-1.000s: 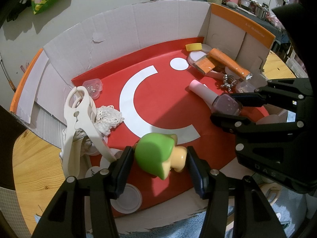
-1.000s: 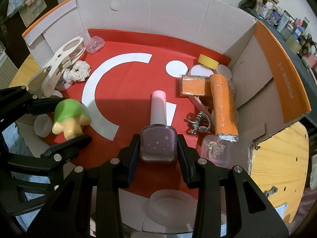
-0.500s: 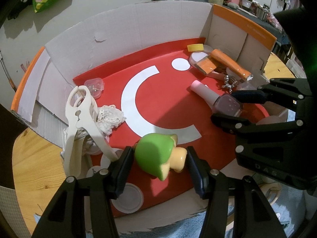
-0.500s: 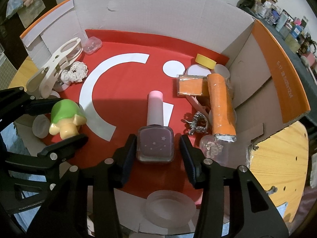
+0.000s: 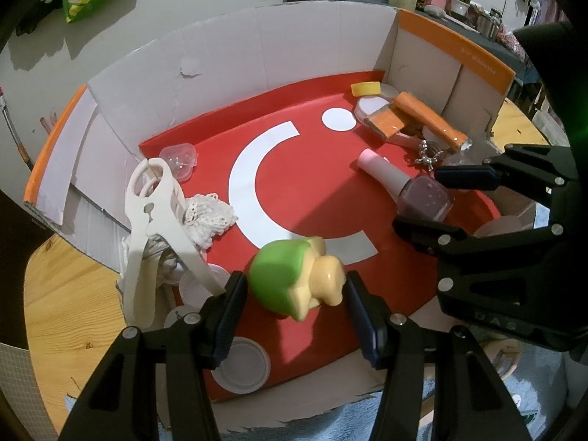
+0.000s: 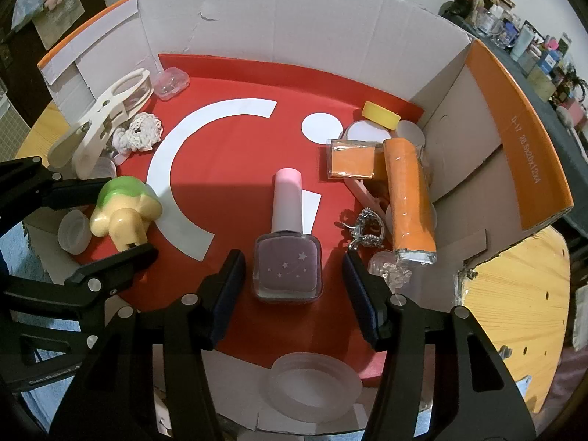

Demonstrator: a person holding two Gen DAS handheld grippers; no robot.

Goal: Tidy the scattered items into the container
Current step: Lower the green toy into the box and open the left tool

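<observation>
**Right jaws letting go of the nail polish inside the box**

My right gripper (image 6: pixel 294 279) is opening. A second ago its pads pressed the purple nail polish bottle (image 6: pixel 287 257); now both stand clear of the glass, with gaps on either side. The bottle lies flat on the red floor of the cardboard box (image 6: pixel 294 36), pink cap pointing to 12 o'clock. I judge this item delivered.

My left gripper (image 5: pixel 294 301) has not changed: its jaws sit about halfway, around the green-capped toy (image 5: pixel 294 279). The 9 o'clock pad looks to touch the green cap; a sliver of red shows at the 3 o'clock pad, so I cannot tell whether it grips. The toy sits low over the floor at the box's near edge, at 9 o'clock from the bottle.

Already in the box: white clip (image 6: pixel 99 125), lace scrunchie (image 6: pixel 139 136), orange roll (image 6: pixel 408 191), silver charm (image 6: pixel 364 228).

Hard to make out: the clear pot at 4 o'clock of the bottle is half hidden by my pad. The box's near wall is hidden behind my fingers
</observation>
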